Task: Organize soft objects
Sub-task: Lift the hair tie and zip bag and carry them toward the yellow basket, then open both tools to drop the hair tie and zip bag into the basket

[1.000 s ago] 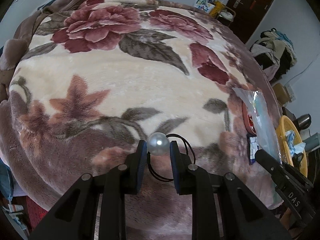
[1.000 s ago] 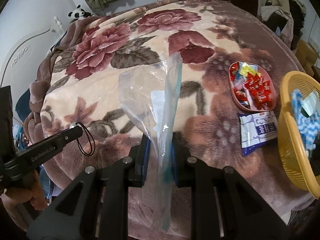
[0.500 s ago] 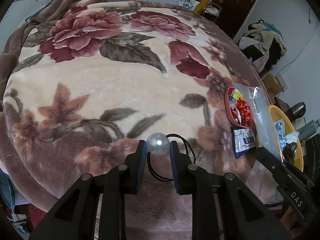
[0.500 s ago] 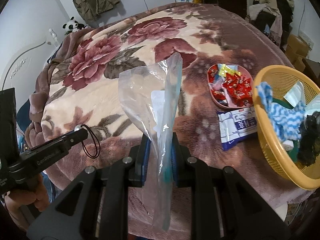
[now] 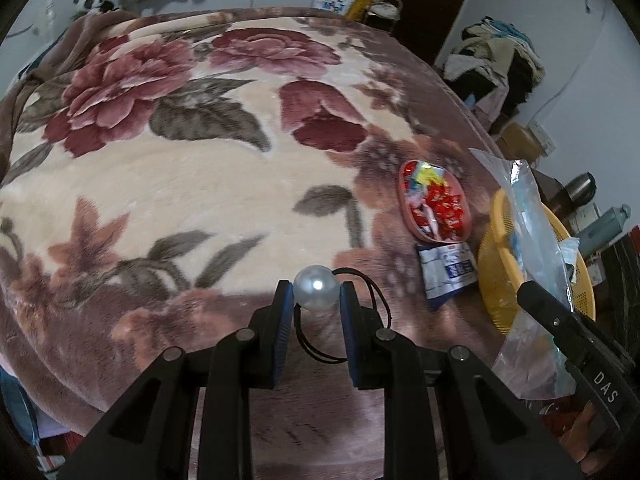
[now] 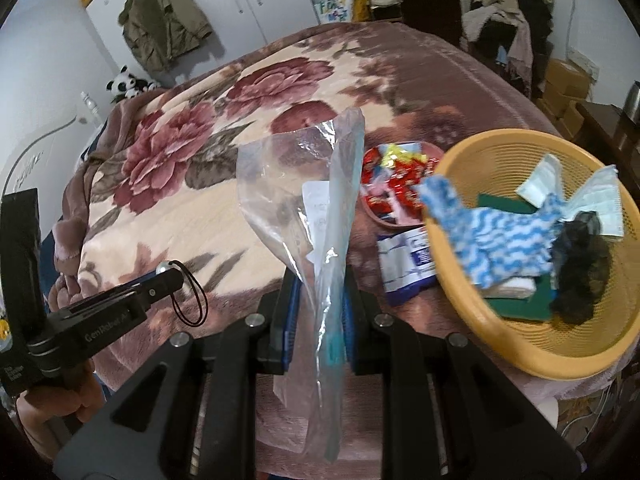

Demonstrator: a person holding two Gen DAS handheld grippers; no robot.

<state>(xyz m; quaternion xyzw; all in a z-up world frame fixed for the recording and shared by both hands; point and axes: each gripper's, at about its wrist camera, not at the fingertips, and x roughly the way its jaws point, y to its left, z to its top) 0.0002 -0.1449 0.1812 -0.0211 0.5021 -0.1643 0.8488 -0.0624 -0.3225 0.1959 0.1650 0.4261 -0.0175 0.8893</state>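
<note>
My left gripper [image 5: 316,294] is shut on a pearl hair tie [image 5: 316,286]; its black elastic loop [image 5: 376,308] hangs beside the right pad. From the right wrist view the same left gripper [image 6: 168,274] shows at lower left with the loop dangling. My right gripper [image 6: 320,304] is shut on a clear plastic bag [image 6: 316,184] that stands up between the pads. In the left wrist view this bag [image 5: 532,248] hangs in front of a yellow basket [image 5: 496,288]. The basket [image 6: 472,320] holds a blue-white cloth [image 6: 492,236], a black scrunchie [image 6: 580,276], green pads and tissue.
A floral blanket [image 5: 200,184] covers the bed. A pink dish of wrapped candies [image 5: 434,206] and a blue-white packet [image 5: 448,270] lie left of the basket. A person's hand [image 6: 52,400] holds the left gripper's handle. Clothes pile [image 6: 508,20], wardrobe and door stand behind.
Both grippers have swung right and lifted a little, each keeping its hold. The candy dish, packet and basket have come further into both views.
</note>
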